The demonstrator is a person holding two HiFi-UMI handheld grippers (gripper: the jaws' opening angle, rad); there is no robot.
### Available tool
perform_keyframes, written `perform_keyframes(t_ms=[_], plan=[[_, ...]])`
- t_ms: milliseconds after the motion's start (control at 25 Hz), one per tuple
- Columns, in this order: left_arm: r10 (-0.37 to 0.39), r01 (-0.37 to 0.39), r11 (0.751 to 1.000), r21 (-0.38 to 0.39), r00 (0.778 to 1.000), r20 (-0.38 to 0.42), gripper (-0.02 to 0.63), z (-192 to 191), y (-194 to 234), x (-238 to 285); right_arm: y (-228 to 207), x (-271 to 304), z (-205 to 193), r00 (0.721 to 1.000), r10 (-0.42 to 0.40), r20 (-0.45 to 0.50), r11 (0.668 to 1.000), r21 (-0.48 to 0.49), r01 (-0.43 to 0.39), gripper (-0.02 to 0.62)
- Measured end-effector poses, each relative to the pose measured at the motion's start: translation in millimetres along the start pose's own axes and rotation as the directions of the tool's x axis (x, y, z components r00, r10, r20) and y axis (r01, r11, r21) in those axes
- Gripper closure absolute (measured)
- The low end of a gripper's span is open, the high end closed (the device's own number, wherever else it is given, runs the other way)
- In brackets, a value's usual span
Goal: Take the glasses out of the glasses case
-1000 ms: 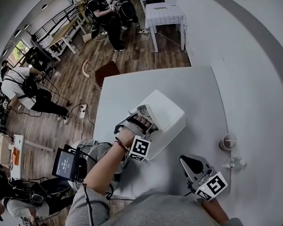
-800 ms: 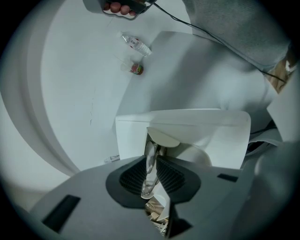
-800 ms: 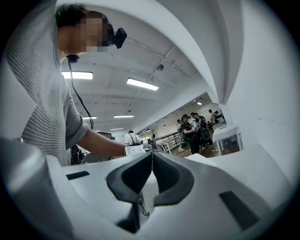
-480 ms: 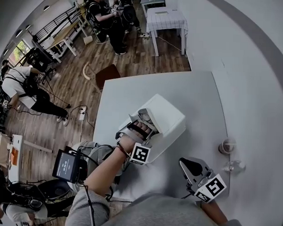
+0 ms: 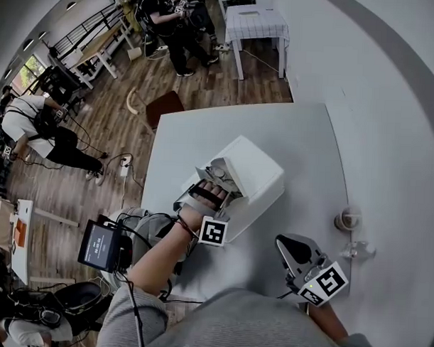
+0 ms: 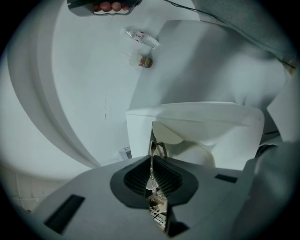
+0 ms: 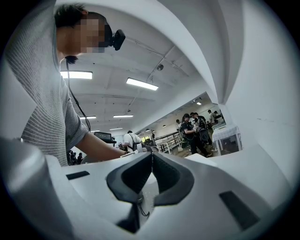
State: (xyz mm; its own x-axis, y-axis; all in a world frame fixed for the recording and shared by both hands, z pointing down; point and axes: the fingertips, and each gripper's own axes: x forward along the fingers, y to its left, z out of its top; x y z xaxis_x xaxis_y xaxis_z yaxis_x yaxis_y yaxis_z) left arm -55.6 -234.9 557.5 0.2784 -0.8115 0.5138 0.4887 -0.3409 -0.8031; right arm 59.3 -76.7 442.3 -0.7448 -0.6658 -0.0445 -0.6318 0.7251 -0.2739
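Now, left claw (image 6: 151, 161): pinching the glasses (image 6: 157, 146). Its jaws have just been closing, and a thin edge of the frame stands between the ribbed pads.
Angle of the left claw: tilted downward into the mouth of the glasses case (image 5: 256, 179), probably so the tips clear the raised lid and reach the frame from the person's side.
Why so narrow a pinch: the frame looks slight, so a hold on its edge likely spares the lens.
Glasses, look: a fine wire-like rim with a clear lens, seen edge-on; most of it is hidden by the pads.
Glasses, place: inside the case opening, just beyond the claw tips and not yet lifted clear.
Case: white and boxy, its lid tipped back to show a cream lining. It lies slantwise on the counter (image 5: 303, 144), near the left edge.
Right claw (image 5: 291, 250): pressed together with nothing in it, held level at the near right corner, well apart from the case.
Risk: nothing steadies the case, so it may drag along with the pull.
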Motion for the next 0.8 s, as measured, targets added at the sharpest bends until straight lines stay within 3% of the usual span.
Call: perform_keyframes(t_ms=[120,400,520,640,800], plan=[[-0.074,0.091,0.976,-0.196,0.993,0.093,0.580,14,-18,-3,2,-1,-1,1.000,0.002,-0.005,1.000,0.006,-0.002,0.581],[-0.069,0.065,0.981,-0.183,0.997,-0.016,0.581,-10,-17,-11,3,-1,0,1.000,0.005,-0.008,1.000,0.007,-0.005,0.581],[-0.024,0.010,0.988,-0.153,0.996,-0.084,0.581,-24,-7,-16,3,-1,-1,1.000,0.006,-0.009,1.000,0.006,-0.006,0.581],[0.006,-0.029,0.977,-0.211,0.994,-0.108,0.581,-33,-1,-20,4,0,-1,1.000,0.006,-0.008,1.000,0.004,-0.006,0.581],[0.072,-0.103,0.934,-0.342,0.992,-0.102,0.581,-40,18,-27,5,0,0,1.000,0.008,-0.012,1.000,0.002,-0.008,0.581]])
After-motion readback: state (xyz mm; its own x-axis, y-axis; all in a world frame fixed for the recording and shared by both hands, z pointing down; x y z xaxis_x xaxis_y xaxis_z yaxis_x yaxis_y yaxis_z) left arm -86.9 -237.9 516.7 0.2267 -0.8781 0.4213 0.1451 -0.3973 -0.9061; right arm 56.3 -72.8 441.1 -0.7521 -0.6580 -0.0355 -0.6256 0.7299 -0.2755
